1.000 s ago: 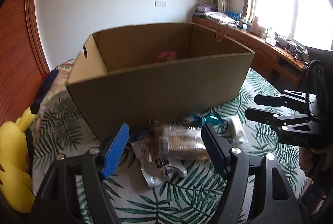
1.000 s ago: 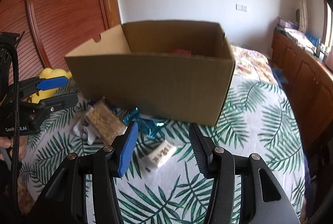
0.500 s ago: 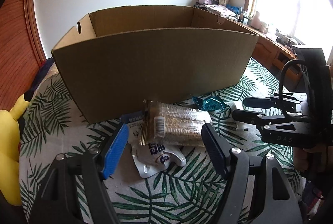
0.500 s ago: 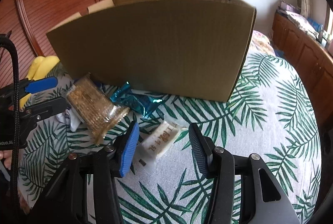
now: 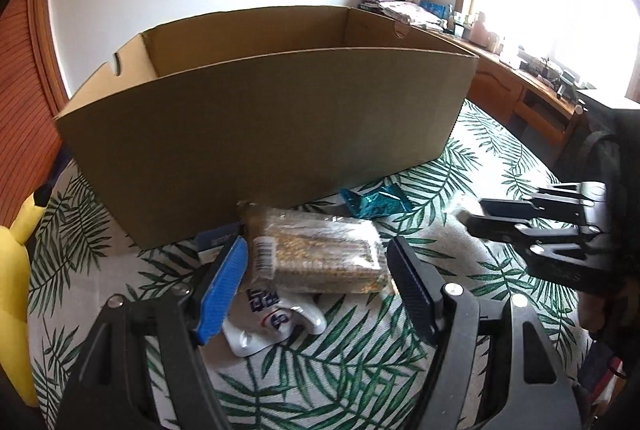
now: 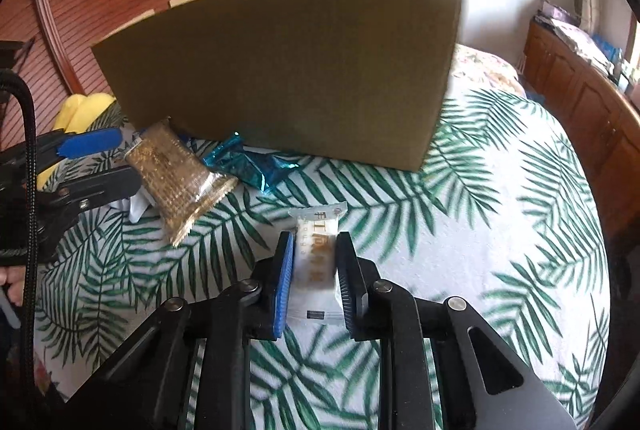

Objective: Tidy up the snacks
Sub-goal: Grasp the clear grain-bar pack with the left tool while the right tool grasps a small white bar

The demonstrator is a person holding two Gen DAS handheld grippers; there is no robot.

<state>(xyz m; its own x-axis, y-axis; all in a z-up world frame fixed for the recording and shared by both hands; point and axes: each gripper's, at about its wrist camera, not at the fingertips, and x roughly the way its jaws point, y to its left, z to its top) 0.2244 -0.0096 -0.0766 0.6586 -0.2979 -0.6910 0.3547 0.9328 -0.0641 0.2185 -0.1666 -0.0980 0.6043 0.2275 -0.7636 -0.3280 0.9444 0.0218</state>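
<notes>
Fingers [image 6: 283, 272] pinch one white packet [image 6: 316, 262]; left gripper [image 5: 316, 278] spread; three snacks lie loose.

We see from both wrists, low and close over the bed, facing the cardboard box [image 5: 264, 134]; both views share the clear biscuit pack [image 6: 176, 174]

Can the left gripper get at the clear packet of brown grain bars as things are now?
Probably yes: the left gripper is open, the clear packet lies between its fingers, and nothing covers it.
</notes>
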